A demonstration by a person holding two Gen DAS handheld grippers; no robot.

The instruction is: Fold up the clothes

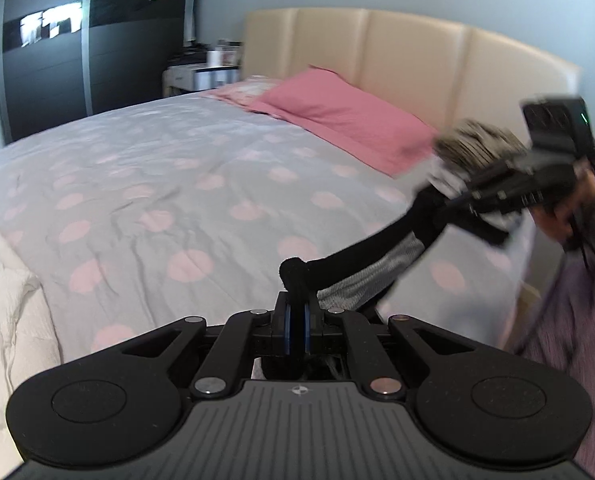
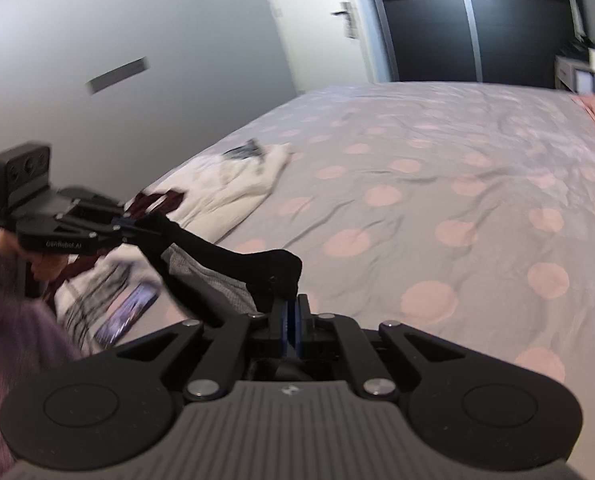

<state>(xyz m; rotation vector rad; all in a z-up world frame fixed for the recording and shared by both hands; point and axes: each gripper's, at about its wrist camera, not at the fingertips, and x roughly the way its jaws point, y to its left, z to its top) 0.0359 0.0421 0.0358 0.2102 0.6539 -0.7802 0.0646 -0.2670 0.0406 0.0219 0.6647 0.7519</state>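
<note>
Clothes here mean one black and grey garment (image 1: 361, 264), stretched in the air above the bed (image 1: 145, 184) between our two tools. We see the left tool (image 1: 296, 312) with its jaws closed tight on one black end of the cloth, and the right tool (image 2: 291, 316) closed in the same way on the other end. More clothes (image 2: 233, 184) lie in a loose heap on the near left part of the bed, in the right wrist view. We judge that the garment is being held taut, either to spread it or to bring its ends together; the blurred pictures do not settle which. Any next move needs both grips kept firm and the cloth kept level over the free bed surface.
</note>
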